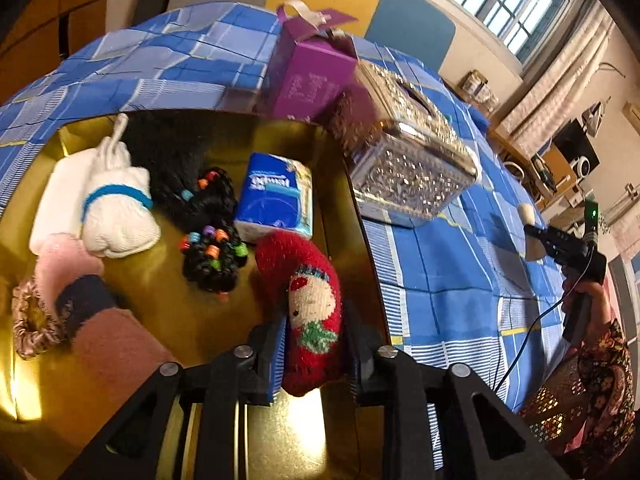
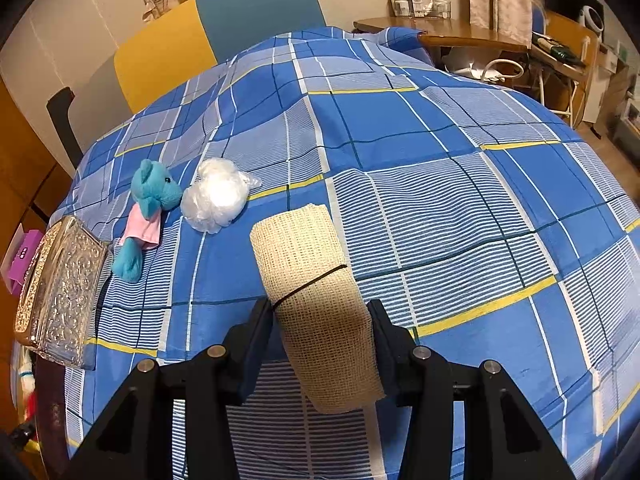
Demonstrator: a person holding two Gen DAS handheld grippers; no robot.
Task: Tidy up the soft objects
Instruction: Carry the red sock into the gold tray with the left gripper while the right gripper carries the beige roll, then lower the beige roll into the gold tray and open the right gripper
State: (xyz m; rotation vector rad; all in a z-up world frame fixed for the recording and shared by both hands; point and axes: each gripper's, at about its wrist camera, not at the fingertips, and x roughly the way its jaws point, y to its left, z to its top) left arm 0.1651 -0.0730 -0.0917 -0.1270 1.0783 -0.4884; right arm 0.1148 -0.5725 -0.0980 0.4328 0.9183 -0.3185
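The red knitted sock (image 1: 316,312) sits between the left gripper (image 1: 316,354) pads, jaws barely parted, over the gold tray (image 1: 160,280) – apparently to join the other soft things. The right gripper (image 2: 322,338) clamps the beige mesh roll (image 2: 316,300) above the tabletop (image 2: 460,208) – probably next.

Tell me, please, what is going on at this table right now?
A person with a gripper in each hand is sorting soft things into a gold tray on a blue checked cloth. The left gripper has a red knitted Santa sock between its jaws over the tray, beside white socks and a tissue pack. The right gripper clamps a beige mesh roll. A teal plush bear lies on the cloth outside the tray.
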